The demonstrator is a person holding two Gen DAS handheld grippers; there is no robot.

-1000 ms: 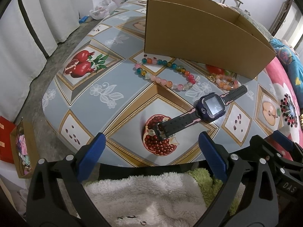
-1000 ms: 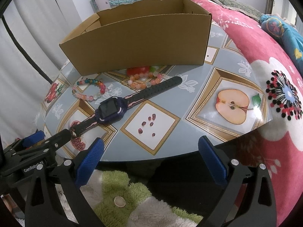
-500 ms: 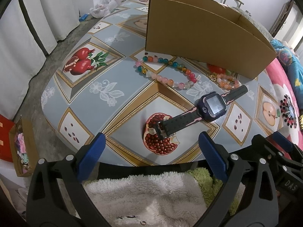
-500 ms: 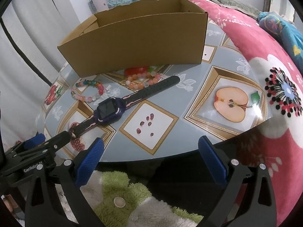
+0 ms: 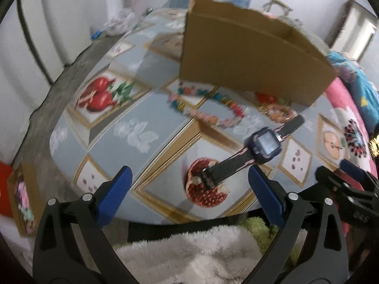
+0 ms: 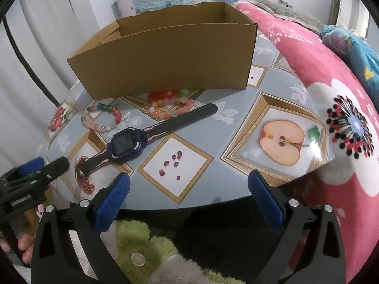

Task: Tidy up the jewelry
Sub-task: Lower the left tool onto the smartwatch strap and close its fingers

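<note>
Fruit-patterned tablecloth [image 6: 279, 90], purple kids' smartwatch with bendy black rubber strap [image 6: 126, 144] lying just ahead of both wide-open, empty grippers [image 5: 189, 195] [image 6: 188, 195]. Probably light; best pinched at the stiff middle.

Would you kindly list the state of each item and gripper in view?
Cardboard box: open-topped, upright, nothing visible inside.
Smartwatch: unbuckled, flat on table.
Multicolour bead bracelet: on table, outside box.
Orange bead bracelet: on table by box.
Left gripper: open, holding nothing.
Right gripper: open, holding nothing.
</note>
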